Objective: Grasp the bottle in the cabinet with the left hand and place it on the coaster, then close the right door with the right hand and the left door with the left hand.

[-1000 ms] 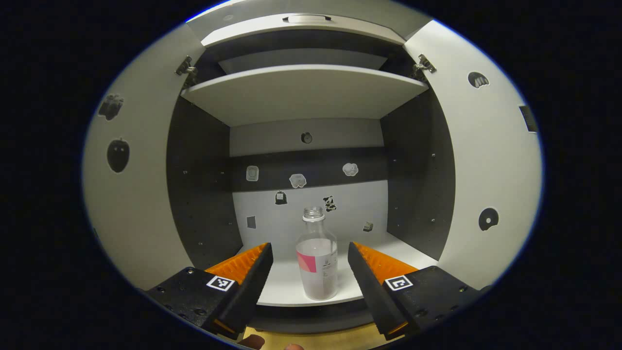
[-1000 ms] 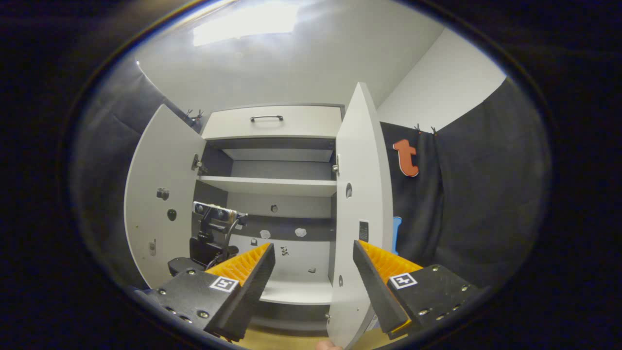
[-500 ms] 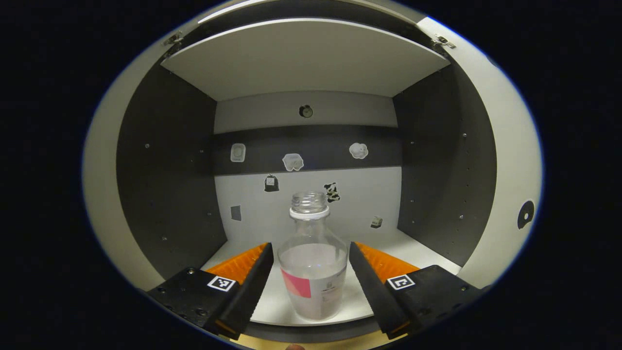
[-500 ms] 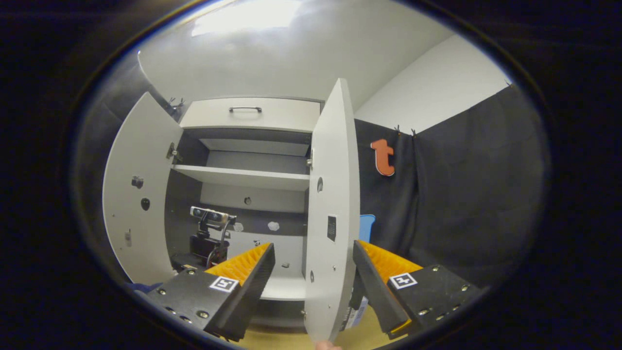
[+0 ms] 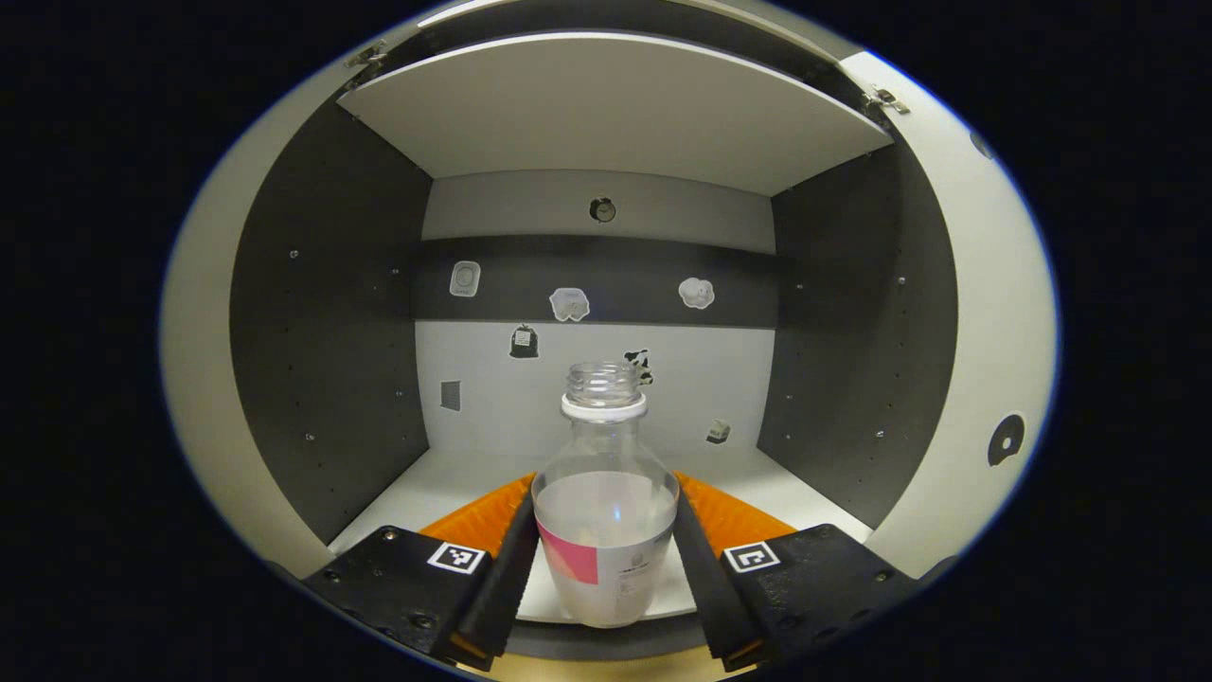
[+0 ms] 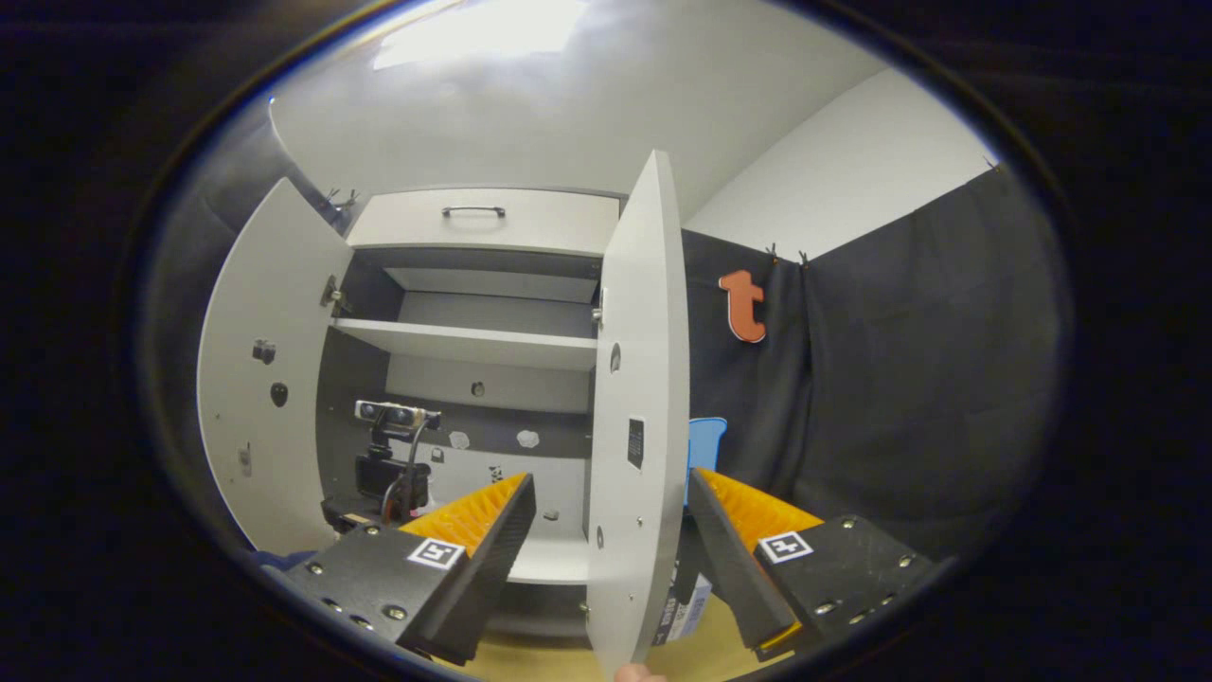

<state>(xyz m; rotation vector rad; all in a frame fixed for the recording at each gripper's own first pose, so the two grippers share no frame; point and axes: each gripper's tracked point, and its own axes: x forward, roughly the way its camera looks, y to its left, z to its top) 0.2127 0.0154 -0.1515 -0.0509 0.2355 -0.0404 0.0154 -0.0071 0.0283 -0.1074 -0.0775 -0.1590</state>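
Dim cabinet interior, sharp centre; ceiling light glares upper left; fisheye bends the edges.

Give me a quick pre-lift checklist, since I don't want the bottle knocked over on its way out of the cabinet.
1. Left gripper around the bottle: ok, a finger flanks each side of its body.
2. Both fingers pressing firmly: cannot tell; they sit against its sides, but a firm squeeze can't be confirmed.
3. Bottle upright on the cabinet floor: ok.
4. Bottle capped: not ok, the neck is open and liquid is inside, so keep it level.
5. Exit path past the left door and right door: ok, both stand open.
6. Right gripper free: ok, open, astride the right door's edge.
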